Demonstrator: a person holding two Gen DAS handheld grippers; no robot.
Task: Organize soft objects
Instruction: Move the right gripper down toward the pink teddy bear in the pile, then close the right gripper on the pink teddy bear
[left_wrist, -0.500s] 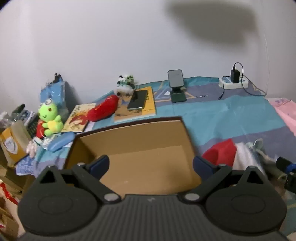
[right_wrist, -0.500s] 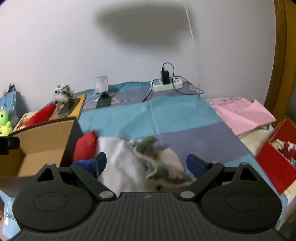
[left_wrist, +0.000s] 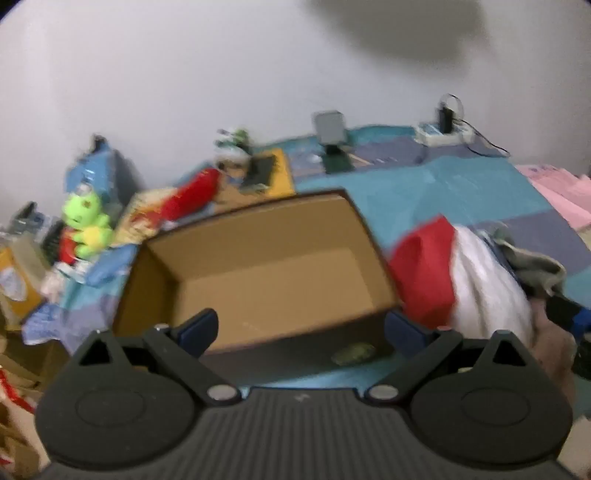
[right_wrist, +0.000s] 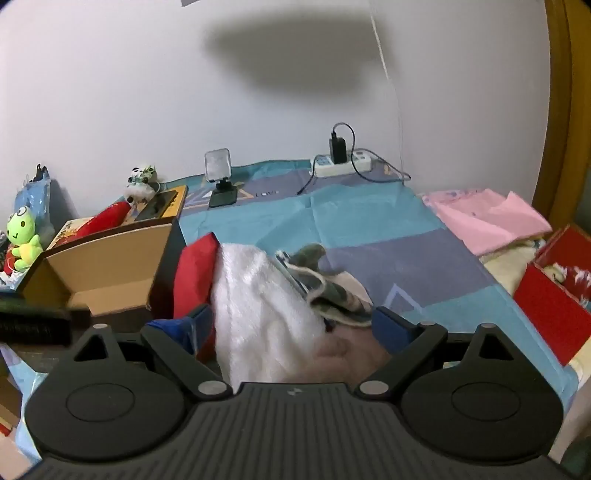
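Blue bedspread (right_wrist: 369, 221) is carrying cardboard box (left_wrist: 266, 266) beside white towel (right_wrist: 258, 306); left gripper (left_wrist: 301, 328) and right gripper (right_wrist: 295, 325) are hovering, jaws spread wide, gripping nothing.

The right gripper (right_wrist: 291, 325) hangs with its jaws spread wide over a heap of soft things on the blue patchwork sheet (right_wrist: 369, 229). A white fluffy cloth (right_wrist: 258, 306) lies between the blue fingers (right_wrist: 391, 326), with a red cushion (right_wrist: 194, 273) on its left and a grey-green striped cloth (right_wrist: 328, 291) on its right; the pads seem not to press on anything, though the cloth hides the left one partly. An open cardboard box (right_wrist: 107, 266) stands just beside the cushion. A power strip (right_wrist: 341, 162) lies by the wall.
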